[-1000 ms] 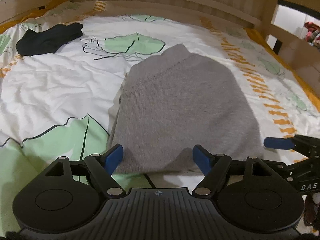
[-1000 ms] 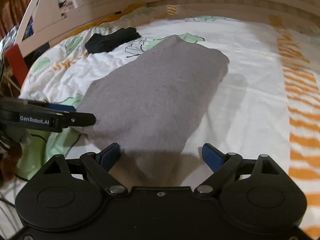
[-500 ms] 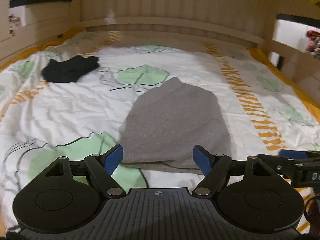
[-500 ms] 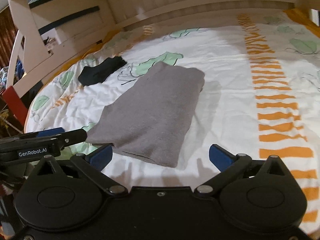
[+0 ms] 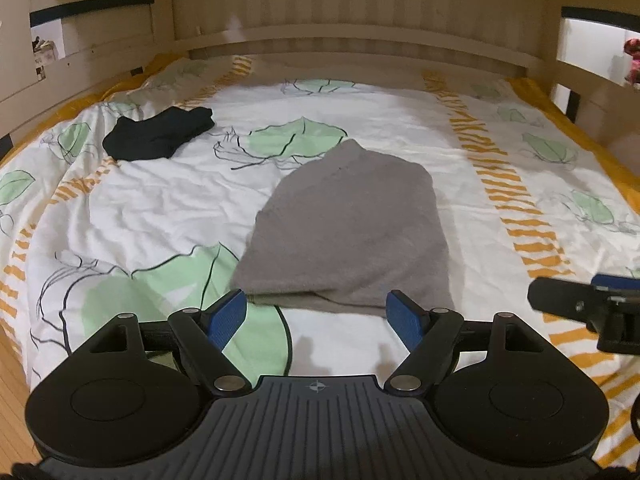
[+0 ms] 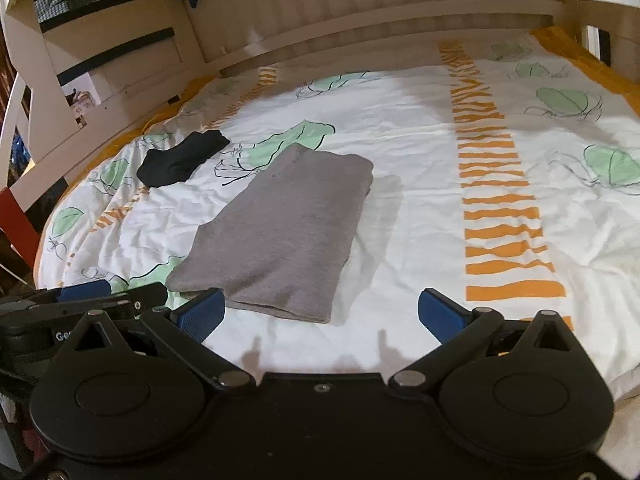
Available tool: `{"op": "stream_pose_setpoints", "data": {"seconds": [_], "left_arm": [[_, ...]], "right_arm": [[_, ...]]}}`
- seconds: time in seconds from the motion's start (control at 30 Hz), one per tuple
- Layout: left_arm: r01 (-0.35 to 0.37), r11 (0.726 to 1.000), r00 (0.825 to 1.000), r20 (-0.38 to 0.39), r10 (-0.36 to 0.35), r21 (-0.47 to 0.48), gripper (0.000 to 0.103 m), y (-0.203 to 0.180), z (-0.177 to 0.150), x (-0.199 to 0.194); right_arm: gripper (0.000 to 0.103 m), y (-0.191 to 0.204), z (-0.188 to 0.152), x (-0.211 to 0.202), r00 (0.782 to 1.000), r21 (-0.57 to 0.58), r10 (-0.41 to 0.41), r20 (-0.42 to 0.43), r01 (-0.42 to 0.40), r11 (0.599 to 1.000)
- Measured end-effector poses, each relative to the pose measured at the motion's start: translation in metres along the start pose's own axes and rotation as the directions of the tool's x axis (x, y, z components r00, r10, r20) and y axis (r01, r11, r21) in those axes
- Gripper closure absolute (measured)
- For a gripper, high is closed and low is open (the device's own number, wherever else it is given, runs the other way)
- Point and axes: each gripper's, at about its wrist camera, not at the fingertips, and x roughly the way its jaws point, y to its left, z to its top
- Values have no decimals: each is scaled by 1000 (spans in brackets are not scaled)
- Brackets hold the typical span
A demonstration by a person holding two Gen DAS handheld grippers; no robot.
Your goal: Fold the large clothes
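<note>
Both claws are spread with nothing between the pads — left gripper (image 5: 318,314) and right gripper (image 6: 320,314) hang over the near edge of the bed (image 5: 384,120), clear of the fabric. From where I sit, the folded grey sweater (image 5: 348,228) lies flat mid-bed, its near hem by that edge. Off toward the far left corner — a small black garment (image 5: 158,138).

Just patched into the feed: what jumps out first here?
A folded grey knit garment lies mid-bed on the white quilt with green leaves and orange stripes. A small black folded cloth sits apart, far left. Both grippers, left and right, are open and empty.
</note>
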Motion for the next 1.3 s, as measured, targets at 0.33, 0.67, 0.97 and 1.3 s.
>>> {"op": "stream_pose_setpoints", "data": {"seconds": [0.33, 0.67, 0.97, 1.3], "left_arm": [[19, 999, 998, -61, -21, -27, 27, 5, -10, -4], [24, 999, 996, -89, -29, -48, 27, 9, -12, -5], [31, 999, 995, -97, -34, -40, 27, 5, -11, -4], [29, 999, 995, -98, -32, -31, 27, 4, -11, -4]], "right_arm": [[0, 5, -2, -6, 999, -52, -54, -2, 54, 997], [0, 8, -7, -1, 997, -85, -72, -35, 68, 994], [0, 7, -4, -2, 996, -83, -83, -25, 81, 993], [0, 7, -5, -1, 997, -83, -76, -28, 73, 994]]}}
